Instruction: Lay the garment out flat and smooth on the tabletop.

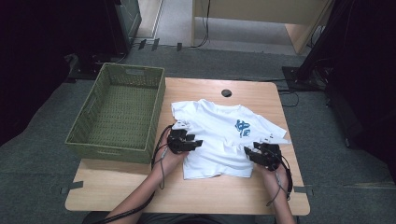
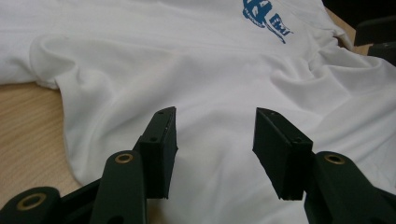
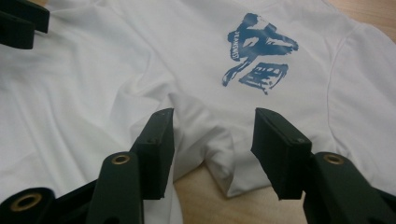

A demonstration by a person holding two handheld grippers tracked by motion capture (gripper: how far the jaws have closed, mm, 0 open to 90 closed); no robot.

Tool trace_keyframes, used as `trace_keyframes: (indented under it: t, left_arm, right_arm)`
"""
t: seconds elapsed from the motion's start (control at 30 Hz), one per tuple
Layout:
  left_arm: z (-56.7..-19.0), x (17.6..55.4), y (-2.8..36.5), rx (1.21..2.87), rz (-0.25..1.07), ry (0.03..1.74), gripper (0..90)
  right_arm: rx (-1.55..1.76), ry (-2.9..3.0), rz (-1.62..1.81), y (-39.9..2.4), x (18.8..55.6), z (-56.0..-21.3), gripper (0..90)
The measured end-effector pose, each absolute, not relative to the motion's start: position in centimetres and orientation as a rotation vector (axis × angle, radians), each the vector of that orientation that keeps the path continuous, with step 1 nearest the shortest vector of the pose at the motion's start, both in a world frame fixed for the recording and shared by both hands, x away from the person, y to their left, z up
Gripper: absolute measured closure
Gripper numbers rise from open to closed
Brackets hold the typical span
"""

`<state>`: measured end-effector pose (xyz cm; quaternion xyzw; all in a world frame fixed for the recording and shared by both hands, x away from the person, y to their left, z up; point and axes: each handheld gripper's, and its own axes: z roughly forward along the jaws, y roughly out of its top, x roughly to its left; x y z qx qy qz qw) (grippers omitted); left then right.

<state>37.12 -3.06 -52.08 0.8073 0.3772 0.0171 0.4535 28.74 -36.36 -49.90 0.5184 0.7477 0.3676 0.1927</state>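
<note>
Leave the green woven basket (image 1: 116, 112) at the table's left free. Keep the white T-shirt (image 1: 219, 135) flat at table centre. Bring the left gripper (image 1: 195, 143), jaws parted and empty, onto the left side seam. Bring the right gripper (image 1: 248, 151), likewise parted and empty, over the rumpled hem fold (image 3: 219, 158). Pinch both layers before lifting.

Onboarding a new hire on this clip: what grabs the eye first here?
The white T-shirt with a blue brush-style print, spread in the middle of the wooden table. Then the left gripper and right gripper, one at each side edge of the shirt, jaws open. A green woven basket stands empty at the table's left.
</note>
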Motion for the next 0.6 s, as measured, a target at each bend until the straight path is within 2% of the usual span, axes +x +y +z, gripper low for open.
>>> trace_keyframes:
  t: [0.13,0.3,0.6]
  left_arm:
    - [-52.7,37.6,-3.5,1.989,0.023,0.932,49.9]
    - [-52.9,37.4,-3.6,1.986,0.017,0.934,50.3]
    - [-52.9,36.0,-3.2,1.97,-0.034,0.953,50.5]
  right_arm:
    - [1.469,2.082,1.017,-36.0,30.8,-50.3,40.9]
    - [1.481,2.082,0.977,-35.1,32.4,-51.5,38.5]
    - [1.501,2.074,0.991,-34.3,32.0,-52.8,32.2]
